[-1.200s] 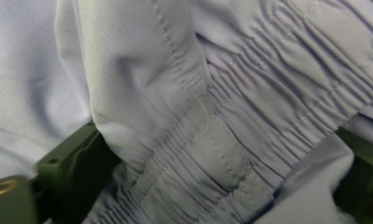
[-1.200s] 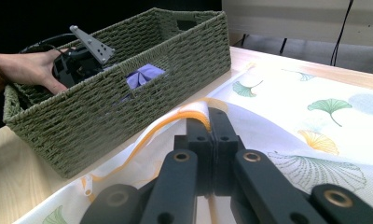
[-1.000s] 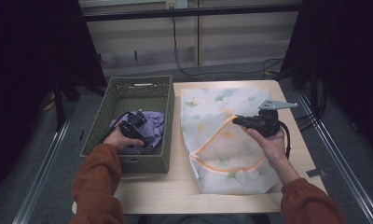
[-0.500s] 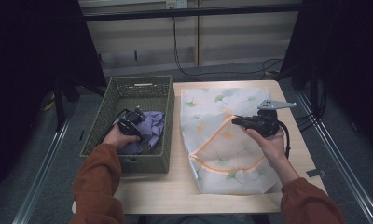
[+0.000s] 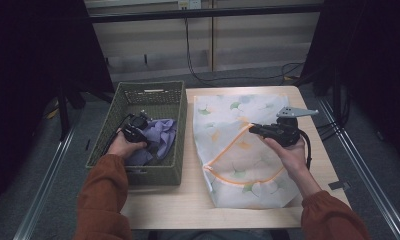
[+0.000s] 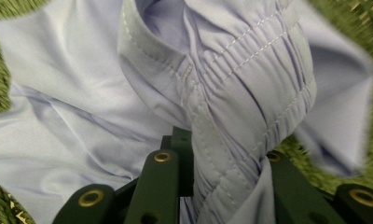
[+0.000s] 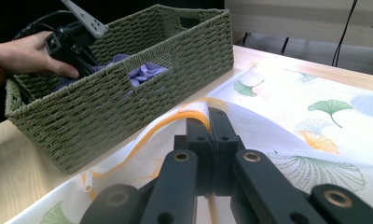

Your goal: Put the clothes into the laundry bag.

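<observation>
2 grippers at work, 1 in each hand. From the high view: left gripper (image 5: 136, 126) down inside the green basket (image 5: 147, 90) at the left of the table (image 5: 188, 205), on the purple garment (image 5: 160, 137); right gripper (image 5: 268, 131) over the leaf-print bag (image 5: 233, 150) spread beside the basket. Too small there to read either pair of fingers.

From the left gripper view: fingers (image 6: 162, 179) just closed, now narrow, clamped on a bunched fold of the purple garment (image 6: 82, 107) at its gathered elastic band. Green weave of the basket (image 6: 3, 18) visible at the corners.

From the right gripper view: fingers (image 7: 199, 140) pressed together on the orange-trimmed edge of the bag (image 7: 287, 126), lifting that edge a little off the table (image 7: 17, 163). Farther off, the basket (image 7: 128, 102) seen from the side, purple garment (image 7: 145, 72) showing through its handle cut-out, and the left gripper (image 7: 70, 39) in the hand at the rim.
</observation>
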`<action>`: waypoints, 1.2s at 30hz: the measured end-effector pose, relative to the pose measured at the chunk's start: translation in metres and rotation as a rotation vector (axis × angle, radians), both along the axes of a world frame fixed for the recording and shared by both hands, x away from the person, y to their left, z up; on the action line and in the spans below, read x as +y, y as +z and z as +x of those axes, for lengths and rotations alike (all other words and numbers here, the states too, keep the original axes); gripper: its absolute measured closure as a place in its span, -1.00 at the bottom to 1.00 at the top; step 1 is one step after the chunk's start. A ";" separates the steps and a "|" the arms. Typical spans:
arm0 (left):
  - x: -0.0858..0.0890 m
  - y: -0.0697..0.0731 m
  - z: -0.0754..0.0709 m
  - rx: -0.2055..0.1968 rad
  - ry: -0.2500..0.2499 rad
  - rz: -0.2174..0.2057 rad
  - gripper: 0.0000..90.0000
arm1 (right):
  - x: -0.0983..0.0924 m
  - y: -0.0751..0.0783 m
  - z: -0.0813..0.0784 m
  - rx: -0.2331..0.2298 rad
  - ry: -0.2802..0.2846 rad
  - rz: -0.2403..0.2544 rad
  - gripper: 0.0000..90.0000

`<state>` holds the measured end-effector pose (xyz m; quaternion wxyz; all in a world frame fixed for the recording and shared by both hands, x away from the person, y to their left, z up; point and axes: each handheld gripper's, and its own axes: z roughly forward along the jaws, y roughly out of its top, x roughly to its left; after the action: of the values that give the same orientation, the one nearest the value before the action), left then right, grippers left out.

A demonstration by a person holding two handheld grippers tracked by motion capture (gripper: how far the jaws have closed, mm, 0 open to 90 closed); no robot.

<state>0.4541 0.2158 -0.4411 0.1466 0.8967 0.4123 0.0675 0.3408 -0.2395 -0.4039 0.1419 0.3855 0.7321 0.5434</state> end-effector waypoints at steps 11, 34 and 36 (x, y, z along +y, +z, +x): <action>0.012 0.030 -0.016 -0.171 -0.022 -0.140 0.73 | -0.001 -0.001 0.000 0.003 0.006 -0.001 0.99; 0.038 0.061 -0.041 -0.395 0.068 -0.377 0.73 | -0.002 -0.001 0.000 -0.001 0.008 0.004 0.99; 0.039 0.062 -0.042 -0.409 0.073 -0.376 0.73 | -0.001 -0.001 0.000 0.000 0.008 0.004 0.99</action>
<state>0.4125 0.2548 -0.3792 0.3880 0.8060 0.4113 0.1749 0.3405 -0.2410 -0.4048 0.1390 0.3828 0.7324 0.5457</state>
